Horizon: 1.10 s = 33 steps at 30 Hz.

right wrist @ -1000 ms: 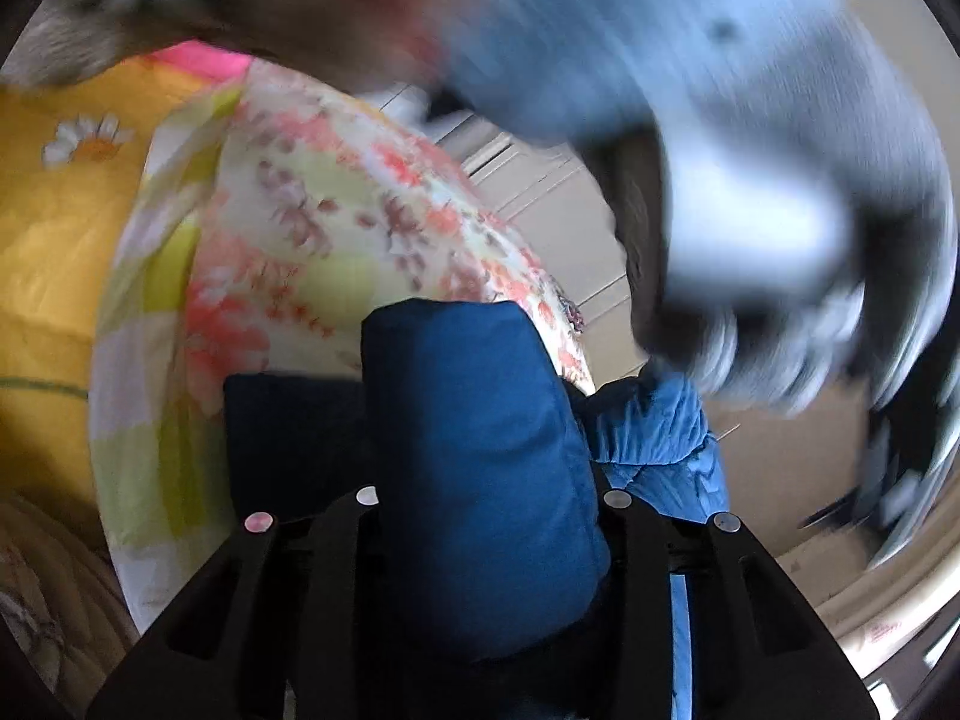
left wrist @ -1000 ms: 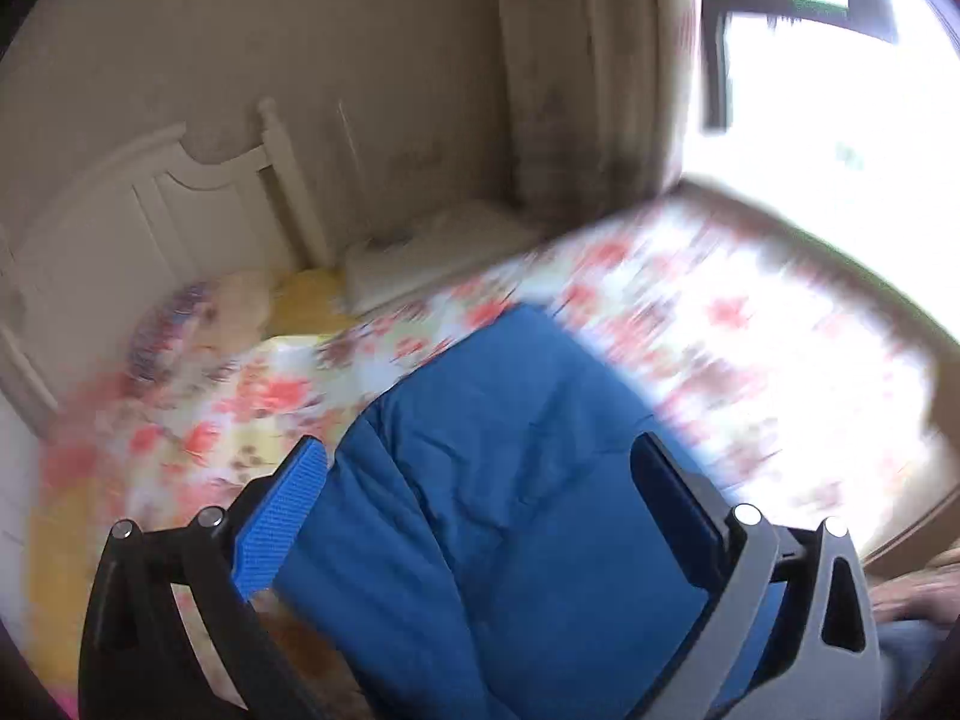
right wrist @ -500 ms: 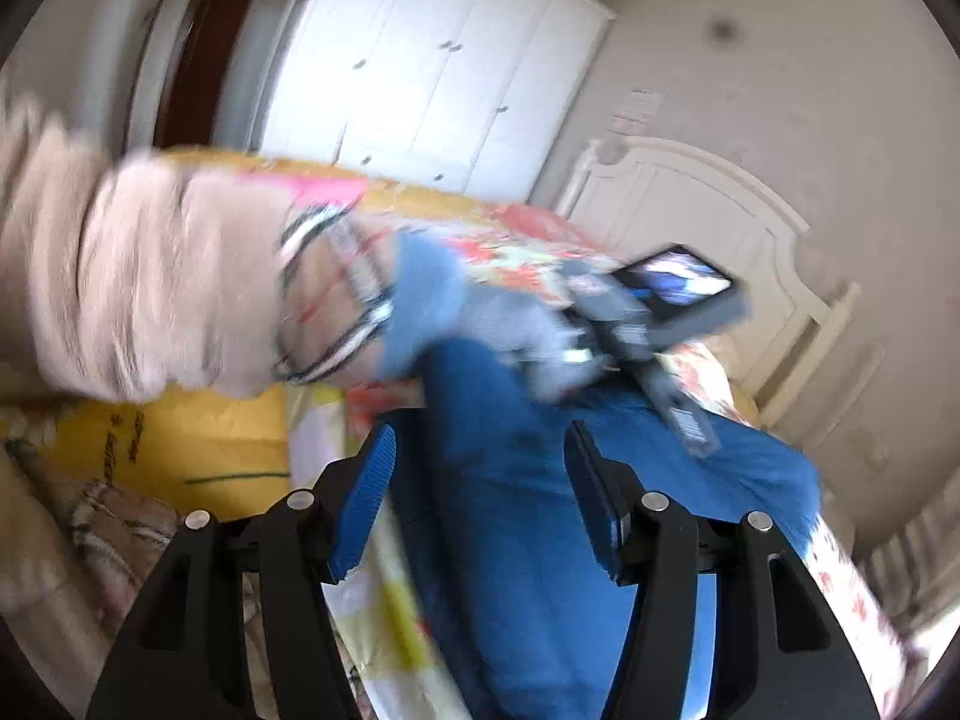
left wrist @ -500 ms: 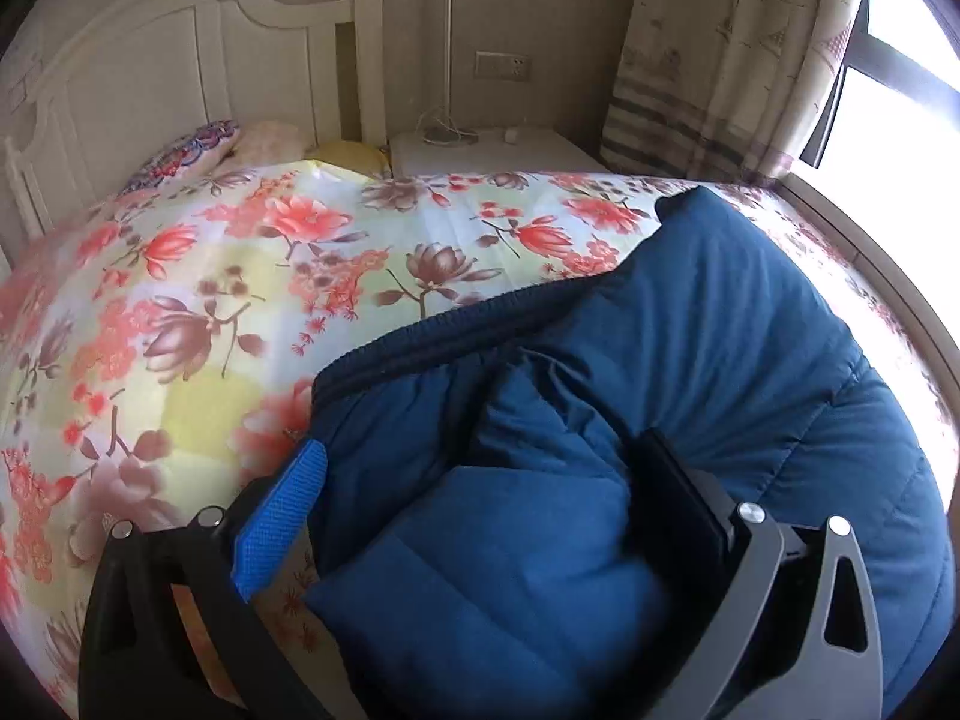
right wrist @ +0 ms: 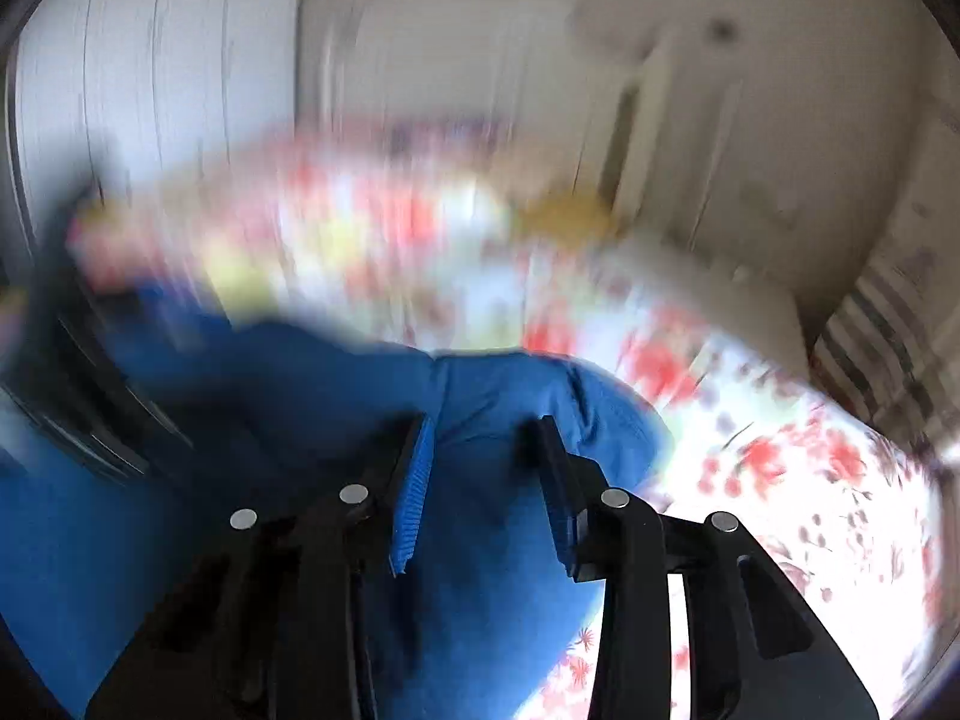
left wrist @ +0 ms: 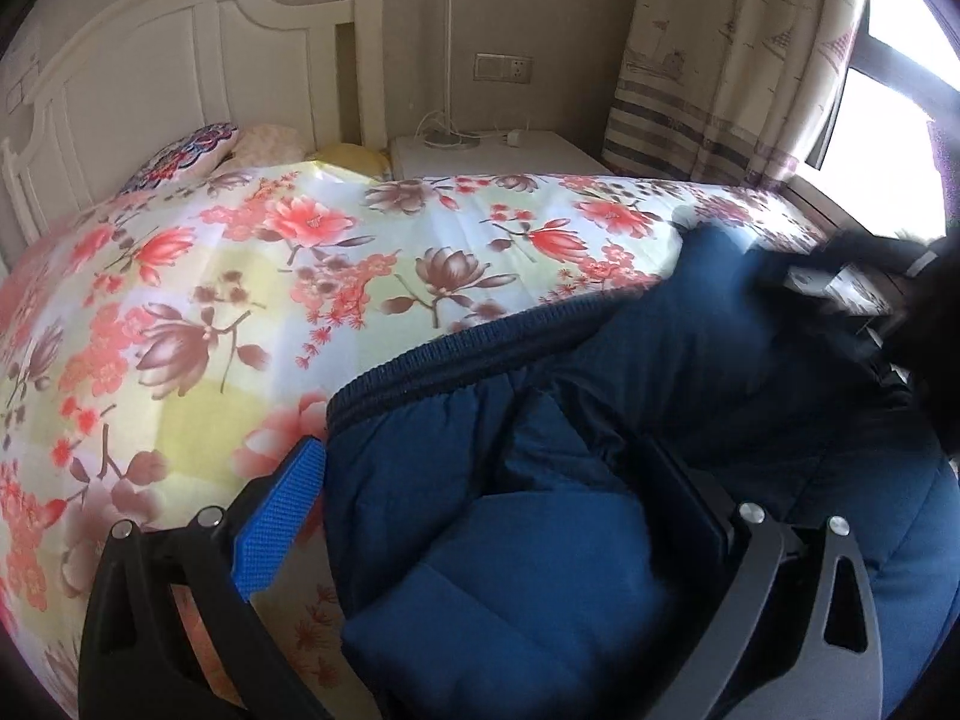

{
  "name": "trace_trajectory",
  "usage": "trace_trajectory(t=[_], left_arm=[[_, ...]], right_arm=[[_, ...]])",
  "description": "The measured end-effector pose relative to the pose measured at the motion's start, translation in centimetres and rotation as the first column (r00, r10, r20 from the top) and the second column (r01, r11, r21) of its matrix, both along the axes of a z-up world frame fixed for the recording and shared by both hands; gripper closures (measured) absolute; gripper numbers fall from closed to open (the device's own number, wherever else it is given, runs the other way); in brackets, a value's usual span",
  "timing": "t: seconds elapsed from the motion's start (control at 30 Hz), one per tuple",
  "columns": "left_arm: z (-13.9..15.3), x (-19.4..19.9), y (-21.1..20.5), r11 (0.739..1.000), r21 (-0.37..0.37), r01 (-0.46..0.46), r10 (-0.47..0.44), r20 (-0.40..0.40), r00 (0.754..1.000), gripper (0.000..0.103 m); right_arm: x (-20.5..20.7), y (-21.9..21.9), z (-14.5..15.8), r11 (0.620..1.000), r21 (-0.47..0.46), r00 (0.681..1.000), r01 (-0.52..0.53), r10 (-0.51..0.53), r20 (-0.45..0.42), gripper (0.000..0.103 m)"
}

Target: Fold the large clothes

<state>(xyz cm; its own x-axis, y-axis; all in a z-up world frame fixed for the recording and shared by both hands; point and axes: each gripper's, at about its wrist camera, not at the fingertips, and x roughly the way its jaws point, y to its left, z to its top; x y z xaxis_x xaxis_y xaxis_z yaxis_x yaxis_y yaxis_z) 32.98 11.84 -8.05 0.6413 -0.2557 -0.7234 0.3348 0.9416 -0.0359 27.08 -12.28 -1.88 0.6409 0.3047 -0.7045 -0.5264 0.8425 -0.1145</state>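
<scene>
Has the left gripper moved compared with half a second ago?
Hardly. In the left wrist view the left gripper frames the white headboard and blue jacket almost as before, with only a slight drift.

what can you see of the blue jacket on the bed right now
The blue jacket is a puffy, quilted garment in dark blue, with a darker ribbed knit band along one edge. It lies bunched on the floral bedspread, partly folded over itself. A padded part sits between the open fingers of the left gripper. In the blurred right wrist view, another fold bulges between the fingers of the right gripper, which look closed in on it.
</scene>
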Motion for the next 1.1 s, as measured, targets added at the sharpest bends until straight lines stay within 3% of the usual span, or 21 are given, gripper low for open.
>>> trace_trajectory(t=[0.07, 0.2, 0.33, 0.37, 0.4, 0.47, 0.6, 0.67, 0.73, 0.8, 0.83, 0.93, 1.03, 1.1], left_arm=[[-0.7, 0.7, 0.6, 0.999, -0.032, -0.014, 0.013, -0.036, 0.999, 0.002], [-1.5, 1.2, 1.6, 0.994, -0.113, -0.004, -0.005, -0.079, 0.997, 0.002], [-1.4, 0.7, 1.5, 0.994, -0.107, -0.015, 0.010, -0.052, 0.999, 0.002], [-1.3, 0.5, 1.5, 0.994, -0.108, -0.020, 0.015, -0.047, 0.999, 0.002], [-1.2, 0.4, 1.5, 0.994, -0.104, -0.028, 0.024, -0.037, 0.999, 0.002], [-0.8, 0.1, 1.5, 0.996, -0.064, -0.054, 0.053, -0.023, 0.998, 0.002], [3.1, -2.7, 0.6, 0.982, 0.124, -0.145, 0.129, 0.132, 0.983, 0.003], [6.1, -5.4, 1.1, 0.982, 0.105, -0.157, 0.135, 0.192, 0.972, 0.003], [9.1, -9.3, 2.0, 0.994, 0.001, -0.109, 0.107, 0.222, 0.969, 0.003], [9.8, -12.5, 1.6, 0.998, 0.007, -0.069, 0.065, 0.243, 0.968, 0.002], [9.3, -13.9, 1.1, 0.996, 0.050, -0.069, 0.054, 0.247, 0.968, 0.002], [3.0, -17.0, 0.0, 0.980, 0.176, -0.094, 0.067, 0.156, 0.985, 0.002], [-0.1, -18.7, 2.9, 0.981, -0.046, -0.188, 0.192, 0.111, 0.975, 0.002], [-0.3, -19.1, 3.0, 0.980, -0.040, -0.196, 0.200, 0.153, 0.968, 0.002]], right_arm=[[1.2, -0.8, -0.9, 0.992, 0.121, 0.998, 0.032, -0.025, -0.056, 0.067], [1.2, 0.2, 0.5, 0.999, 0.033, 0.998, 0.020, -0.019, -0.053, 0.067], [-0.4, -0.5, 2.6, 0.990, 0.130, 0.996, 0.056, -0.065, 0.060, 0.067], [0.1, 0.2, 1.5, 0.994, 0.091, 0.998, 0.059, -0.062, 0.031, 0.067], [1.1, 1.4, -0.6, 0.999, -0.007, 0.998, 0.040, -0.041, -0.043, 0.067], [1.2, 1.9, -1.0, 0.999, -0.052, 1.000, 0.012, -0.013, -0.018, 0.067], [0.6, 2.7, -1.0, 0.991, -0.133, 1.000, 0.018, -0.016, 0.019, 0.067], [0.5, 2.2, -1.1, 0.995, -0.099, 0.999, 0.032, -0.030, 0.020, 0.067], [0.6, 2.0, -1.2, 0.996, -0.084, 0.999, 0.035, -0.033, 0.021, 0.067], [0.6, 2.0, -1.1, 0.996, -0.084, 0.999, 0.036, -0.034, 0.021, 0.067], [0.6, 1.9, -1.1, 0.996, -0.081, 0.999, 0.036, -0.035, 0.021, 0.067], [0.4, 1.7, -0.9, 0.997, -0.068, 0.999, 0.042, -0.041, 0.024, 0.067], [-0.4, 2.2, -0.2, 0.995, -0.090, 0.998, 0.037, -0.032, 0.049, 0.067], [-1.0, 2.7, 0.7, 0.990, -0.133, 0.998, 0.045, -0.039, 0.054, 0.067]])
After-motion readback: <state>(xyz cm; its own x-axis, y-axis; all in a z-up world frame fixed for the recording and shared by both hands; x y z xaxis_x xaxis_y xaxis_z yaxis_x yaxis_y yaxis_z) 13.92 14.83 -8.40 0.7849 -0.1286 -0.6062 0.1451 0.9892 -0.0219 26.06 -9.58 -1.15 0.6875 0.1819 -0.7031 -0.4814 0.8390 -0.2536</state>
